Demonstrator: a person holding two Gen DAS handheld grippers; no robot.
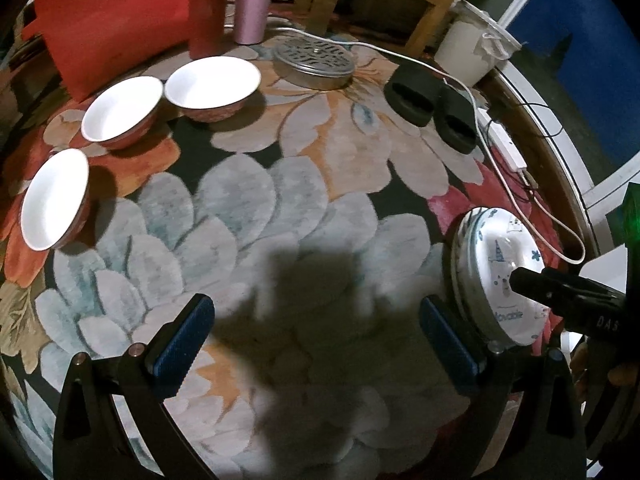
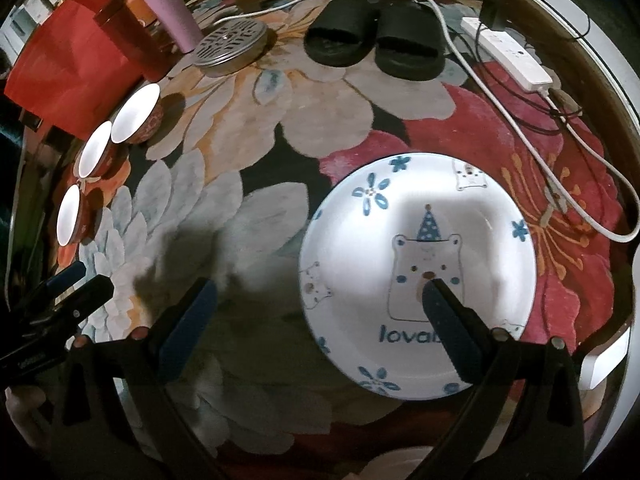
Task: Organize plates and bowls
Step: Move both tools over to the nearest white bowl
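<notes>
Three white bowls with red outsides stand in a curved row on the floral rug: the far bowl (image 1: pixel 212 86), the middle bowl (image 1: pixel 122 112) and the near bowl (image 1: pixel 54 200). My left gripper (image 1: pixel 316 324) is open over bare rug, well short of them. A stack of white plates (image 1: pixel 492 248) lies to its right. The top plate (image 2: pixel 360 260) has a blue bear print. My right gripper (image 2: pixel 316 304) is open. Its right finger (image 2: pixel 452 328) hovers over the plate's middle and its left finger over the rug. Nothing is held.
Black slippers (image 2: pixel 372 48), a round metal tin (image 2: pixel 230 46), a pink tumbler (image 1: pixel 254 0) and red bags (image 1: pixel 116 20) line the far side. A white power strip (image 2: pixel 512 56) and cable (image 2: pixel 580 144) run along the right rim. A white bucket (image 1: pixel 468 52) stands beyond.
</notes>
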